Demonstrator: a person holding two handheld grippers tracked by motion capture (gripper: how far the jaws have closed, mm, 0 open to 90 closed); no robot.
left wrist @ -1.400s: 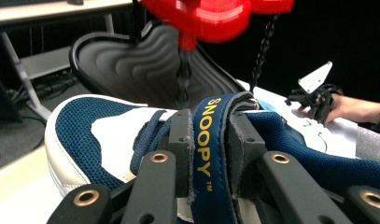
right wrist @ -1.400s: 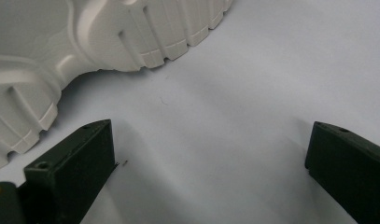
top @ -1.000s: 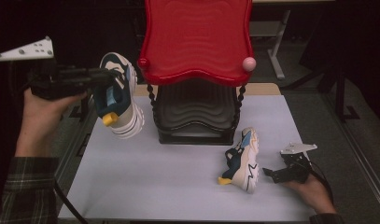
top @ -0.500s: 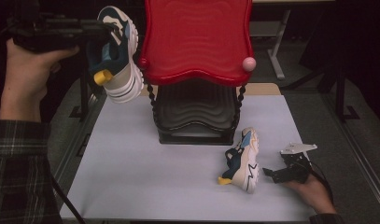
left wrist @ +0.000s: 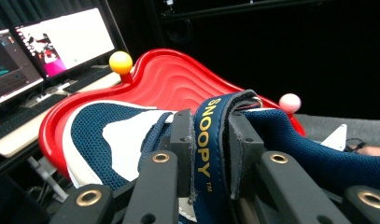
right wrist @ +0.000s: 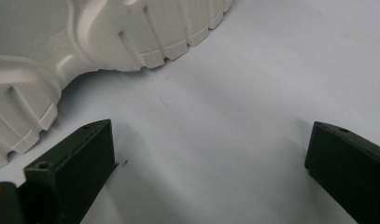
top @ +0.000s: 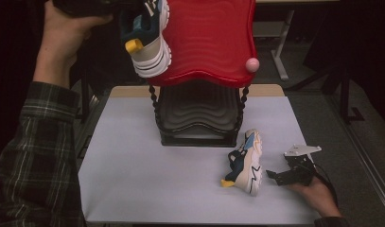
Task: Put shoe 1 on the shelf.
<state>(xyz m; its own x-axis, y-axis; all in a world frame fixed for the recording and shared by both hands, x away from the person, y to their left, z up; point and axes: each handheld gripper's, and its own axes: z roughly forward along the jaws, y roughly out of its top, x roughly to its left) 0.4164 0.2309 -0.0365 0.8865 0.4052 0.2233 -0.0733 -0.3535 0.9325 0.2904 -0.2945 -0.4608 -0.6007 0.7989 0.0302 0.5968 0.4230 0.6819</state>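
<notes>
Pinched the raised shoe (top: pixel 150 42) by its navy SNOOPY tongue strap in the left tongs (left wrist: pixel 210 116), jaws drawn close with the pads pressing on the strap from both sides. Held it high at the front left corner of the red shelf (top: pixel 209 42), sole turned toward the shelf's rim; touching it or just beside it, could not tell.

Looked like the step of setting this shoe up on the shelf. Called for clearing the raised lip first, then carrying the shoe in over the ribbed surface. Needed the sole turned flat downward before any loosening of the grip. Being soft, the strap probably let the shoe swing and twist, so a slow, steady hand suited best. Worth keeping away from the pink knob (top: pixel 252 64) at the far corner, and leaving room alongside for a partner.

Rested the right tongs (top: pixel 275 176) on the white table (top: pixel 133 165), jaws spread wide with nothing between them, just beside the pale sole of the second shoe (top: pixel 249 161). Lay on its side, that shoe, near the black lower shelf (top: pixel 197 113).
</notes>
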